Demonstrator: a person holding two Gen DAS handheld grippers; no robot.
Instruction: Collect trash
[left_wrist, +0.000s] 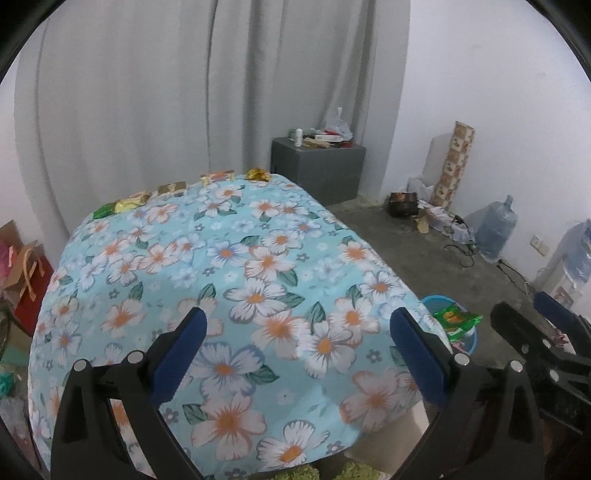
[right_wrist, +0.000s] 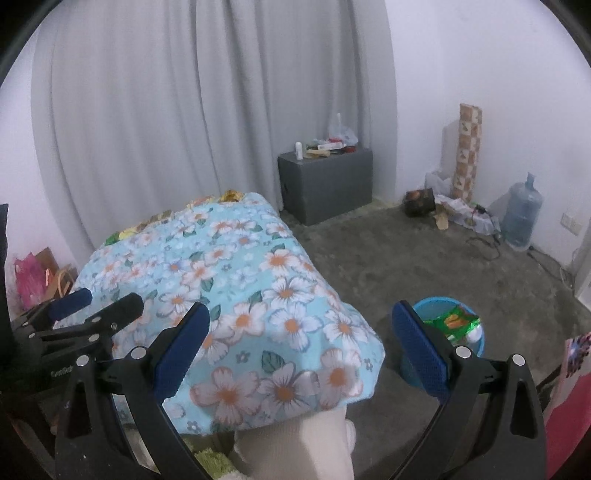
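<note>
Showing left gripper (left_wrist: 297, 354) gaping empty, left wrist view has four shiny snack wrappers (left_wrist: 133, 202) left at 11 o'clock on floral tablecloth (left_wrist: 258, 258); right wrist view: right gripper (right_wrist: 301, 350) wide, empty, green wrapper (right_wrist: 456, 319) already in blue plastic bin (right_wrist: 424, 306) at 4 o'clock.

The bench cloth (left_wrist: 236, 280) is printed light blue with white, orange-centred flowers and green leaves. The fingers (right_wrist: 184, 343) are padded in dark blue on black frames. The bin (right_wrist: 439, 308), at 3 o'clock of the bench, is coloured blue; a green wrapper (right_wrist: 456, 319) is seen inside. The curtain (right_wrist: 207, 103) is grey.
</note>
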